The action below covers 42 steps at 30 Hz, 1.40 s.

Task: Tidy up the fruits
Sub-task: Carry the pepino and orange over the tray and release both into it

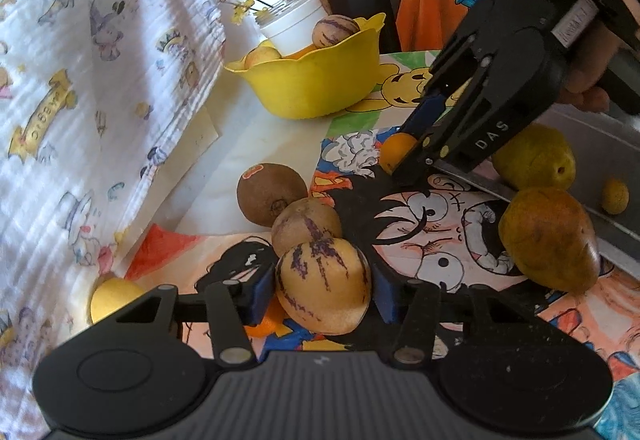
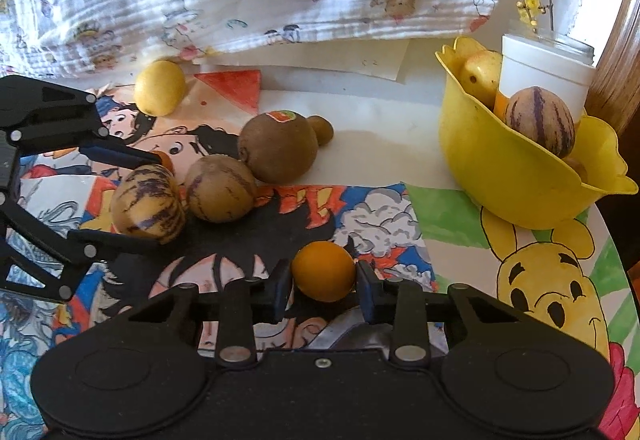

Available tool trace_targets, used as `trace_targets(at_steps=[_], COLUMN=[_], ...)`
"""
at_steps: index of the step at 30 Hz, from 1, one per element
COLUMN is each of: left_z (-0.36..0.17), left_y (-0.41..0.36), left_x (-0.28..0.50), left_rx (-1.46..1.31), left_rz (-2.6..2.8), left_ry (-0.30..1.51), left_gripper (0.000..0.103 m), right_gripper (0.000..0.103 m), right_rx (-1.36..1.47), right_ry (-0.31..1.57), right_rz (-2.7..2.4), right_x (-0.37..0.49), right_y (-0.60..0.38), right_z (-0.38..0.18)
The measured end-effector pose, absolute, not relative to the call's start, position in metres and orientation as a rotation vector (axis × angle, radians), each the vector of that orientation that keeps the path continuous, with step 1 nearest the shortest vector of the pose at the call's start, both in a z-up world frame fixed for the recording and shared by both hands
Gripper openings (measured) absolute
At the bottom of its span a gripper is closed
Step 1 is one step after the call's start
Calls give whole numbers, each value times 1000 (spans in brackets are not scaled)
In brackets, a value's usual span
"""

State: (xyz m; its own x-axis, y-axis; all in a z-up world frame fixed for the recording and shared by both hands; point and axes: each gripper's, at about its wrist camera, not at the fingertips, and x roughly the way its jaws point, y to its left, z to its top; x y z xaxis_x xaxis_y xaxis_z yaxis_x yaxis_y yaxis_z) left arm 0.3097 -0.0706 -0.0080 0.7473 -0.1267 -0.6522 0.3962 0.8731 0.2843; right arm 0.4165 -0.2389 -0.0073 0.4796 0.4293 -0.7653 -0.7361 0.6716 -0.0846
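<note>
Smooth round orange (image 2: 323, 271) — purple-streaked melon (image 1: 323, 287)

Bright daylight, soft shadows; fisheye-bent edges (dark corners), slight blur.

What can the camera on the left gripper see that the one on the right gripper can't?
Only the left view shows two yellow-brown pears beside a metal tray.

Only the right view shows a small brown fruit behind the kiwi.

Both show the yellow bowl, the left gripper around a striped pepino melon, and the right gripper shut on a small orange fruit.
</note>
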Motion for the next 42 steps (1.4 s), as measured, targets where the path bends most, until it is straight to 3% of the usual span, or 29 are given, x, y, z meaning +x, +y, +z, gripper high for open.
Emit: trace_targets(at_steps=[13, 26, 42], left_z=[12, 33, 6], left_y=[-60, -94, -151], left_x=[308, 343, 387], left_rx=[214, 62, 8], left_rz=[-304, -385, -486], left_ry=[693, 629, 751], left_gripper=[55, 56, 56], right_gripper=[36, 36, 36], right_rx=[-387, -246, -249], right_ry=[743, 680, 680], right_rz=[740, 524, 409], right_x=[389, 362, 331], right_y=[-251, -337, -368], right_z=[6, 25, -3])
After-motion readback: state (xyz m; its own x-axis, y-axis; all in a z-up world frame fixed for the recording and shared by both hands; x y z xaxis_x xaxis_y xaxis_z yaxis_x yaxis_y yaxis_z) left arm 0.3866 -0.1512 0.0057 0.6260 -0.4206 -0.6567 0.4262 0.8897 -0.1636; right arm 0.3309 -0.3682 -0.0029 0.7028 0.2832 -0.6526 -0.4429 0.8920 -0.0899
